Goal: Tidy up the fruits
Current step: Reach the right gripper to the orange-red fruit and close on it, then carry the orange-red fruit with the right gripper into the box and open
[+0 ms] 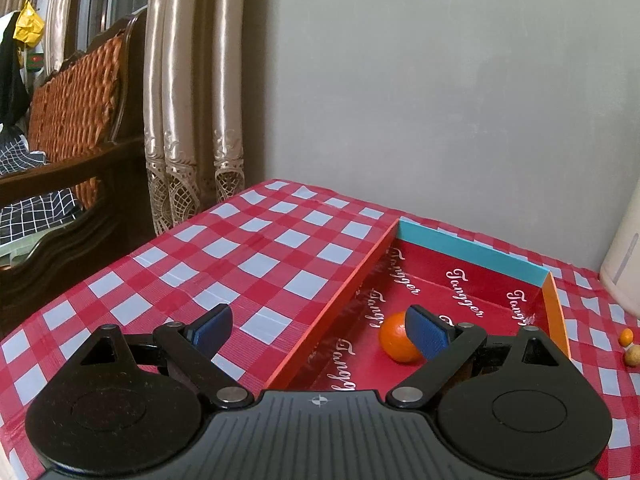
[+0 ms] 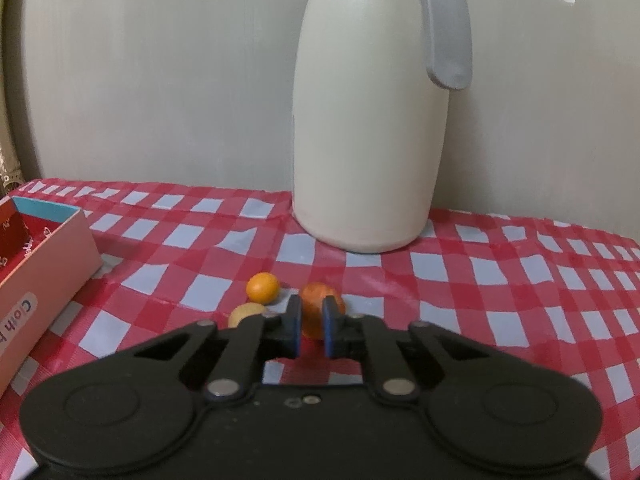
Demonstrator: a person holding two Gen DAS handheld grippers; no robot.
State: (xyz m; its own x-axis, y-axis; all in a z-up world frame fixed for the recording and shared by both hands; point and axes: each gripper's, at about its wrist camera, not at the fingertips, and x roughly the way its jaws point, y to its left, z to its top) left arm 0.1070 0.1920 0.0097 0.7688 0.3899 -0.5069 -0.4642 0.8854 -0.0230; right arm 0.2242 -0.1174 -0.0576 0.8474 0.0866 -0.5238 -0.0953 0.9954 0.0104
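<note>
A shallow red box (image 1: 452, 292) with a blue far wall lies on the checked table. An orange (image 1: 394, 338) rests inside it. My left gripper (image 1: 320, 330) is open above the box's left wall, its right pad just in front of the orange. In the right wrist view my right gripper (image 2: 312, 326) is nearly closed with its pads on either side of an orange-brown fruit (image 2: 316, 300) on the cloth. A small orange fruit (image 2: 262, 288) and a pale yellow fruit (image 2: 246, 314) lie just left of it. The box's corner (image 2: 44, 256) shows at far left.
A tall cream thermos jug (image 2: 368, 120) with a grey handle stands behind the fruits, against the wall. Two small fruits (image 1: 629, 346) show at the right edge of the left wrist view. A wooden bench and curtains stand beyond the table's left edge.
</note>
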